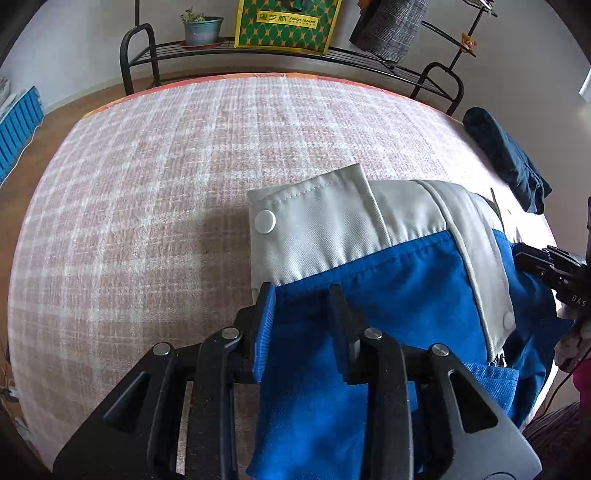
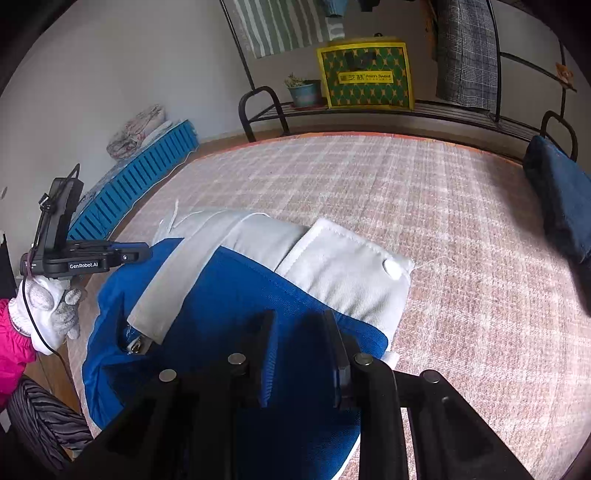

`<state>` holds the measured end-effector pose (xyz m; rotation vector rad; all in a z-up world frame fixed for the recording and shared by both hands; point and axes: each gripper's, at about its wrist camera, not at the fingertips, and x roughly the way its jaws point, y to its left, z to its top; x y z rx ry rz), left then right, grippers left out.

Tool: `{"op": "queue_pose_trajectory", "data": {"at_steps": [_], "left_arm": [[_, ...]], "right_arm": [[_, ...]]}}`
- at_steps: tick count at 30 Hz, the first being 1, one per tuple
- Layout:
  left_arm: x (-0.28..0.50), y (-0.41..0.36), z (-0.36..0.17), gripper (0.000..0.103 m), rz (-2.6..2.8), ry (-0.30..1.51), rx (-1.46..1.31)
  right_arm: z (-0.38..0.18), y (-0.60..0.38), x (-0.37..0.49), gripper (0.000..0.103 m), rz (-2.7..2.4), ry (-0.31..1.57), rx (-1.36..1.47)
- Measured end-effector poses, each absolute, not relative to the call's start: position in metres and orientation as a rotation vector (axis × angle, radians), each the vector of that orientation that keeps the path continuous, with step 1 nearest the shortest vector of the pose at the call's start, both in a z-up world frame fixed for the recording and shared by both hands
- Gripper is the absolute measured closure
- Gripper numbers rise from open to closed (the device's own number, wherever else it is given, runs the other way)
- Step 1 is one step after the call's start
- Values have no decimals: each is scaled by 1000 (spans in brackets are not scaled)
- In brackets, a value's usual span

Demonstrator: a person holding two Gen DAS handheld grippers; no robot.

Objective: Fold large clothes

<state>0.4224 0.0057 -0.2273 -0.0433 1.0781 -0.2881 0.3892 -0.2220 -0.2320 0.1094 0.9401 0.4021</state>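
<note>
A folded blue and light-grey jacket (image 1: 388, 288) lies on the pink checked cover (image 1: 166, 184), with a snap-buttoned grey cuff (image 1: 314, 221) on top. My left gripper (image 1: 300, 295) stands over its near left edge, jaws apart. Blue cloth and a ribbed hem lie between its fingers without being pinched. In the right wrist view the same jacket (image 2: 229, 295) fills the lower middle. My right gripper (image 2: 300, 321) hovers at its near right edge, jaws apart over blue cloth, gripping nothing that I can see. The left gripper (image 2: 144, 254), held by a white-gloved hand (image 2: 51, 310), sits at the jacket's far left.
A dark navy folded garment (image 1: 506, 162) lies at the cover's right edge. Behind the cover runs a black metal rack (image 1: 258, 48) with a plant pot (image 1: 201, 29) and a green-yellow bag (image 1: 288, 22). A blue slatted crate (image 2: 136, 184) stands at left.
</note>
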Motion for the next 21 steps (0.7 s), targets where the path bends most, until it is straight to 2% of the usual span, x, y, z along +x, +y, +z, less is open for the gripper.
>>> {"op": "queue_pose_trajectory", "data": {"at_steps": [3, 8, 10, 12, 19, 21], "left_arm": [[411, 10, -209, 70, -275, 1050, -62], [355, 5, -172, 70, -394, 1011, -204], [330, -7, -172, 65, -472, 1039, -269], [309, -25, -176, 65, -551, 1078, -319], [279, -94, -209, 59, -624, 1159, -352], [280, -101, -211, 59, -606, 1128, -346]], "right_arm": [[-221, -222, 384, 82, 398, 944, 98], [-187, -234, 349, 72, 527, 894, 202], [-176, -235, 332, 68, 630, 882, 248], [-171, -230, 319, 65, 704, 872, 257], [-190, -197, 315, 66, 730, 911, 203], [-196, -190, 318, 70, 721, 931, 169]]}}
